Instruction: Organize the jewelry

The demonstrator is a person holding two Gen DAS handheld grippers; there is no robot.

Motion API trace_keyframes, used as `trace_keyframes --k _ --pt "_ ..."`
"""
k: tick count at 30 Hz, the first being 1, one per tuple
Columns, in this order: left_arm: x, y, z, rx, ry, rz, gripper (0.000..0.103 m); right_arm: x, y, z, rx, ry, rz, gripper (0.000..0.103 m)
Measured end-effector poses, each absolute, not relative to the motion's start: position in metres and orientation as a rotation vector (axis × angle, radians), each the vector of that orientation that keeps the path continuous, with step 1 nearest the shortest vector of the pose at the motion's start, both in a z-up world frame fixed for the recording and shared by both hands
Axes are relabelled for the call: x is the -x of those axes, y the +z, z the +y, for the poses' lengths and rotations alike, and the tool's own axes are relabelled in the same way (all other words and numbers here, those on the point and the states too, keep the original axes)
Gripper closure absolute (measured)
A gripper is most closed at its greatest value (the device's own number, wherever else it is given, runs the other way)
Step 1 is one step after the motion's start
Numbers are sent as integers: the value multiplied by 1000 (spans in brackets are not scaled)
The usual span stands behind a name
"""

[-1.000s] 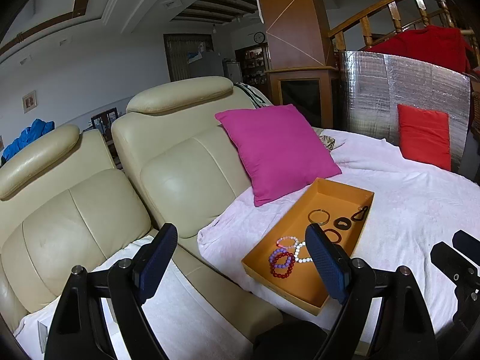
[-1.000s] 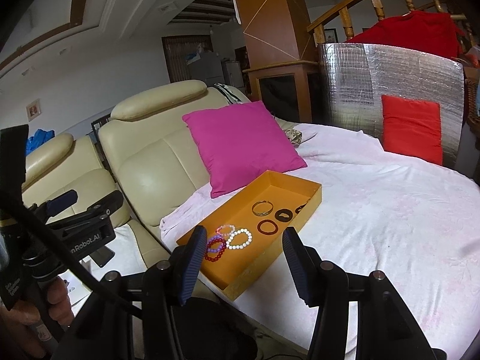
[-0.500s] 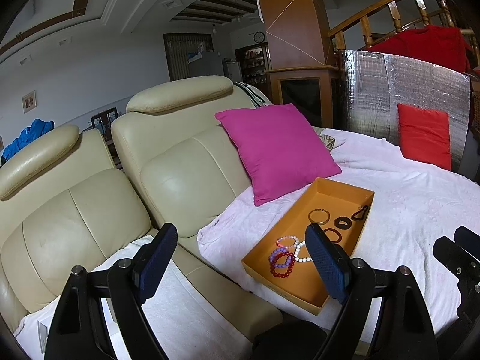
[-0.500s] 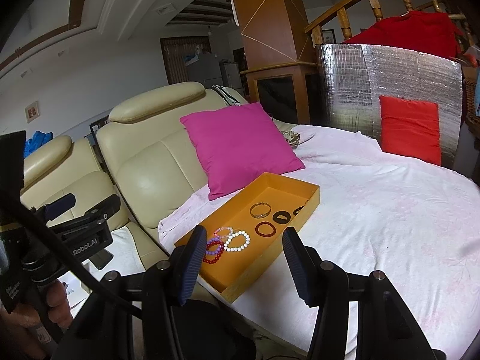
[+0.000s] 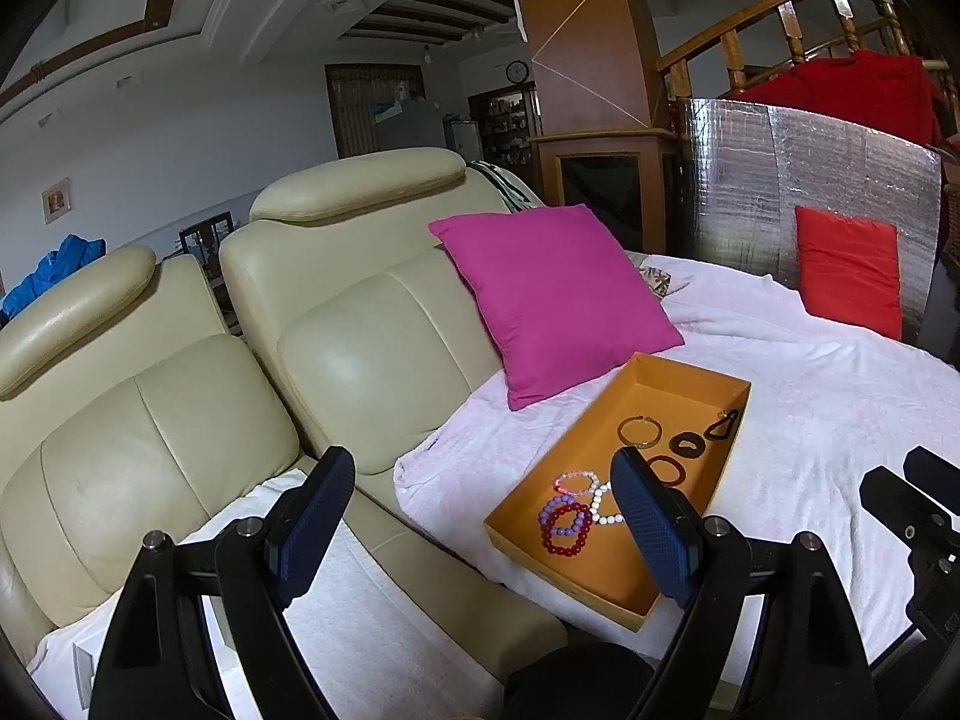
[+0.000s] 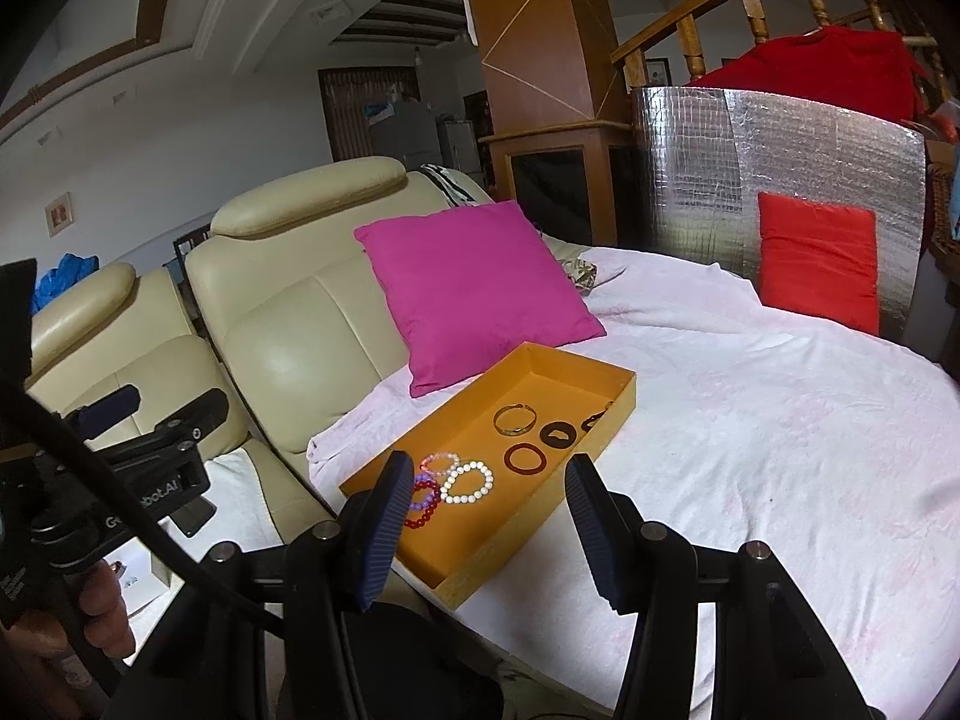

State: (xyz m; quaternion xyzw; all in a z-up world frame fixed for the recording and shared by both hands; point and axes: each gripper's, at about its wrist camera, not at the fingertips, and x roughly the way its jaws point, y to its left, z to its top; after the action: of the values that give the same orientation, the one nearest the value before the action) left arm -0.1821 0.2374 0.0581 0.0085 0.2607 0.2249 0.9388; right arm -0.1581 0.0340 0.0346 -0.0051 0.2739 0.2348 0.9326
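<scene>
Orange tray [image 6: 618,402] lies on the white cloth [image 6: 750,420] near its front edge, one corner just beside the pink cushion [image 6: 474,288]. Beaded bracelets [image 6: 465,480] cluster at the tray's near end, rings and a bangle [image 6: 515,419] further in. Bare cloth spreads wide to the right, toward the red cushion [image 6: 819,258]. Both grippers hover short of the tray, tilted downward. Left gripper [image 5: 480,516] has its jaws spread wide, holding nothing; right gripper [image 6: 486,510] stands about half open, also holding nothing
</scene>
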Motion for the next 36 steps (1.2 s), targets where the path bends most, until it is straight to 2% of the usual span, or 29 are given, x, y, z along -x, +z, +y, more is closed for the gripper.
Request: trace_keyframes --k 36 --pt "173 48 269 22 458 528 16 138 21 73 77 462 595 46"
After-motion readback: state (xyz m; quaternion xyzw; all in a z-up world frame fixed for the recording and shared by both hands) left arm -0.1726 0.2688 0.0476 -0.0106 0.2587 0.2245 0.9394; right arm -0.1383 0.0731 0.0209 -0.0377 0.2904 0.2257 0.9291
